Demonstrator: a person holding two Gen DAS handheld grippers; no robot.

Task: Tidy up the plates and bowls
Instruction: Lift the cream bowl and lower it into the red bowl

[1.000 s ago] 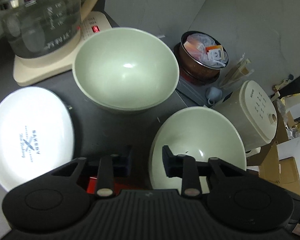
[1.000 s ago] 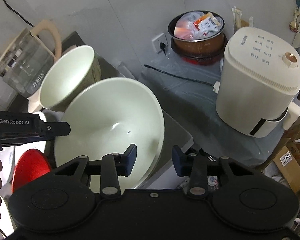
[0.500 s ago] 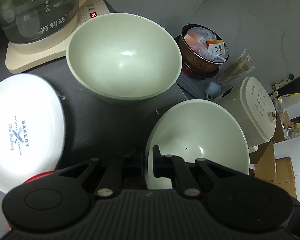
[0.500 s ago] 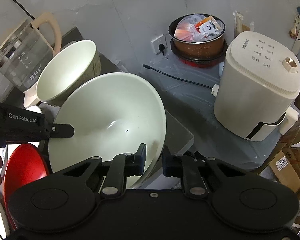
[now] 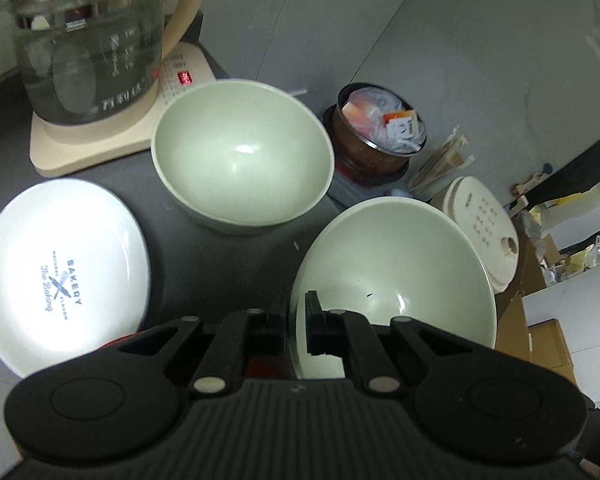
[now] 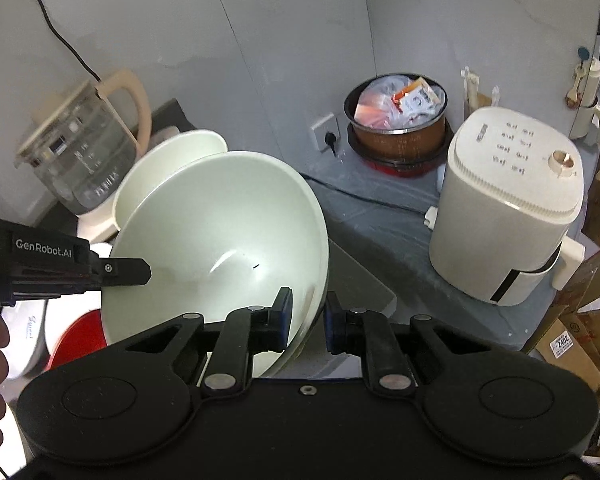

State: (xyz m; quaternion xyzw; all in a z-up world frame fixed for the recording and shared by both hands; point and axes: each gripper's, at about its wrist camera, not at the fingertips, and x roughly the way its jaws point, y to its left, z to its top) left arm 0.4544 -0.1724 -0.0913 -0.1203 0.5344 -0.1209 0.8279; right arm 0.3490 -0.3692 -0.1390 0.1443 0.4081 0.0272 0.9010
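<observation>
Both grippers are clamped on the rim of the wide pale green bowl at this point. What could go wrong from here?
1. The left gripper and right gripper each pinch only the thin rim of the wide bowl, which is tilted; the glazed rim may slip out.
2. The deep bowl sits close behind it; a swing could knock them together.
3. The glass kettle and bakery plate crowd the counter, leaving little room for setting down.

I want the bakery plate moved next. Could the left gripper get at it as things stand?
Probably not yet: the left gripper is shut on the wide green bowl's rim. The bakery plate lies uncovered beside it.
</observation>
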